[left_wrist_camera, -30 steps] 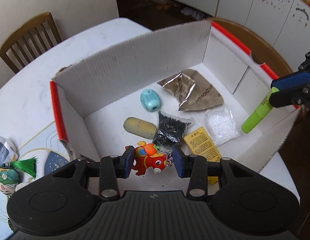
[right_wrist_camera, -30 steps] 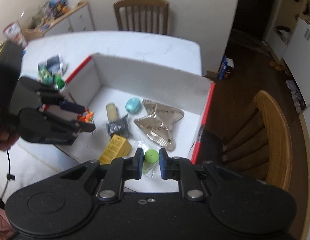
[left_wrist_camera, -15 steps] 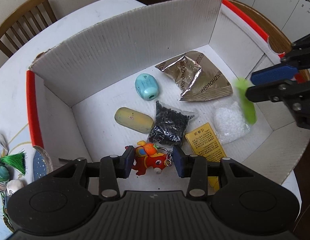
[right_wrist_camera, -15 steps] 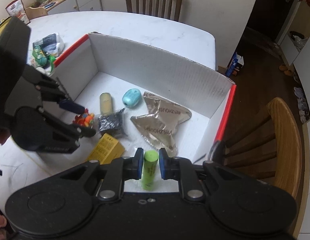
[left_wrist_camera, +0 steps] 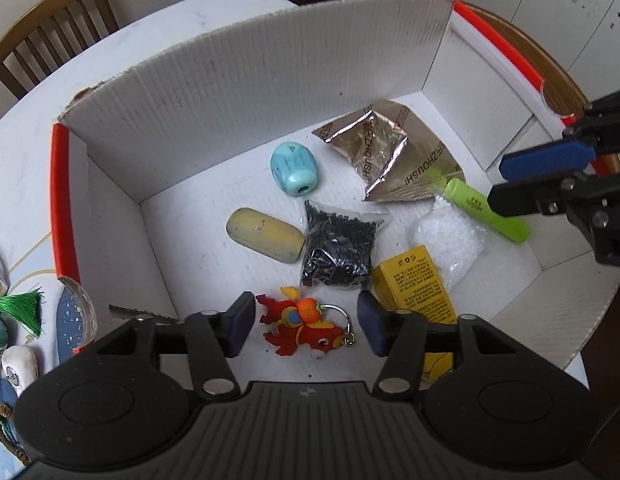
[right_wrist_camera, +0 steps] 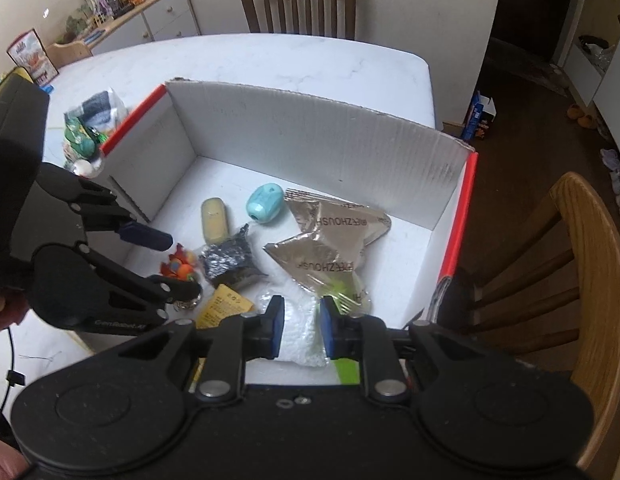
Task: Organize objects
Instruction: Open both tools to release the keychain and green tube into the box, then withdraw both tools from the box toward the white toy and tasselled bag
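Both pairs of fingers are hanging spread inside a white cardboard box, pinching nothing. Between the left gripper fingers, a red cartoon keychain figure is lying loose on the box floor, its metal ring pointing toward three o'clock. It is looking like soft rubber, light and slightly squashy, so pinching across its thick body is likely the best hold, not the ring. At two o'clock in the left view, the right gripper is hovering just over a lime green tube, which is resting across a bag of white beads and touching a crumpled silver foil pouch. The tube is seeming stiff, smooth and light, probably prone to rolling; taking it across its middle should work. Near the box centre are lying a bag of black beads, a yellow carton, a yellowish oval case and a turquoise pencil sharpener. Outside, at nine o'clock, a green tassel is lying on the table.
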